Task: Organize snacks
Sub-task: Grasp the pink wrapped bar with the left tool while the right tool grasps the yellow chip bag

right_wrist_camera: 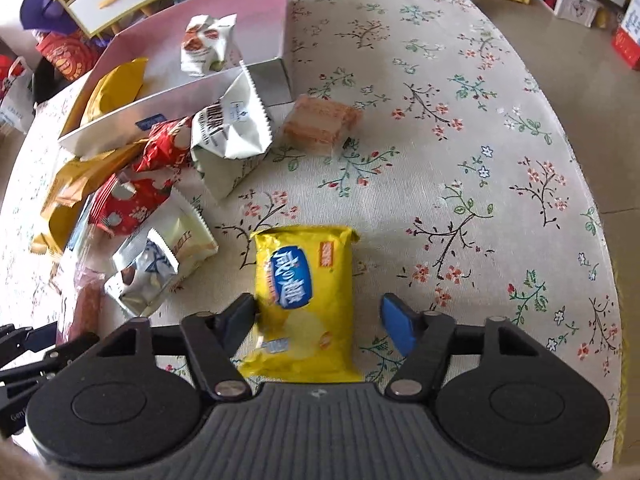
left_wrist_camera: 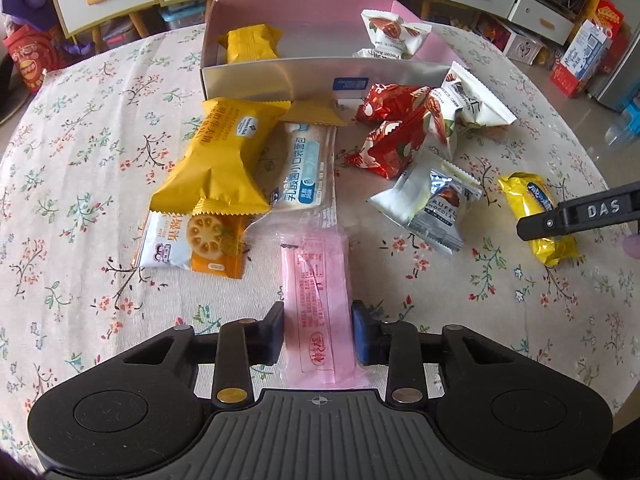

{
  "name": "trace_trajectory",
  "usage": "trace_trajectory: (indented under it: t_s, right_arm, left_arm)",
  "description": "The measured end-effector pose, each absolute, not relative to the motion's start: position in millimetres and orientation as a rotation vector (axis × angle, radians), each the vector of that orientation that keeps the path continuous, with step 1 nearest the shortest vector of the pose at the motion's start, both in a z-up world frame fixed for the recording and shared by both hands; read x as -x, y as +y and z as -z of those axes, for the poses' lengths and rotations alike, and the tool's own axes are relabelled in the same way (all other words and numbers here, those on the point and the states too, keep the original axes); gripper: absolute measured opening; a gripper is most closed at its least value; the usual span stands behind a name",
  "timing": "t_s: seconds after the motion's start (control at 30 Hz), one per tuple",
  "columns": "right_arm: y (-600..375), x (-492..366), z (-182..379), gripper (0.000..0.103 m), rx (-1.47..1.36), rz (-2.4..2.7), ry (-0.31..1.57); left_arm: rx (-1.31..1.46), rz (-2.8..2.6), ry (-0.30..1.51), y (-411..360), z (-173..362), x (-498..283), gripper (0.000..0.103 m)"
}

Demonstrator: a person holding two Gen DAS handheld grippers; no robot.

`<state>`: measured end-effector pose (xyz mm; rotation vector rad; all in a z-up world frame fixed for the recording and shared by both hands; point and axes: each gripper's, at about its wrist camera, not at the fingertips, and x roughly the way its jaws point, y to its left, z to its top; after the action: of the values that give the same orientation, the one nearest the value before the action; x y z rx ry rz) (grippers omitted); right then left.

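Note:
My left gripper (left_wrist_camera: 318, 330) has its fingers pressed on both sides of a pink snack packet (left_wrist_camera: 318, 300) lying on the floral tablecloth. My right gripper (right_wrist_camera: 320, 320) is open around a yellow snack pack (right_wrist_camera: 304, 300); the left finger touches it, the right finger stands apart. That pack also shows in the left wrist view (left_wrist_camera: 536, 216) under the right gripper's finger (left_wrist_camera: 576, 216). A pink-lined box (left_wrist_camera: 324, 76) at the back holds a yellow packet (left_wrist_camera: 250, 42) and white nut packets (left_wrist_camera: 394, 34).
Loose snacks lie in front of the box: a yellow bar (left_wrist_camera: 220, 156), a white bread packet (left_wrist_camera: 308, 164), an orange-and-white biscuit pack (left_wrist_camera: 196, 240), red packets (left_wrist_camera: 390, 128), white and silver packets (left_wrist_camera: 436, 204). A wrapped brown cake (right_wrist_camera: 320, 122) lies right of the box. Drawers stand behind.

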<state>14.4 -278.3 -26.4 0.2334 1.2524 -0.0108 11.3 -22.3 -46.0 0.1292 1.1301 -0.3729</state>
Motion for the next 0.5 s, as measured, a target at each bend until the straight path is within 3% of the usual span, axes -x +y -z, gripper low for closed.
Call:
trace_trajectory:
  t_s: [0.17, 0.5]
  right_arm:
    - [-263, -12, 26, 0.049, -0.134, -0.017, 1.234]
    - [-261, -14, 15, 0.047, -0.118, -0.042, 1.180]
  left_arm:
    - [-0.120, 0.383, 1.129, -21, 43, -9, 0.030]
    - [-0.111, 0.441, 1.079, -14, 24, 3, 0.029]
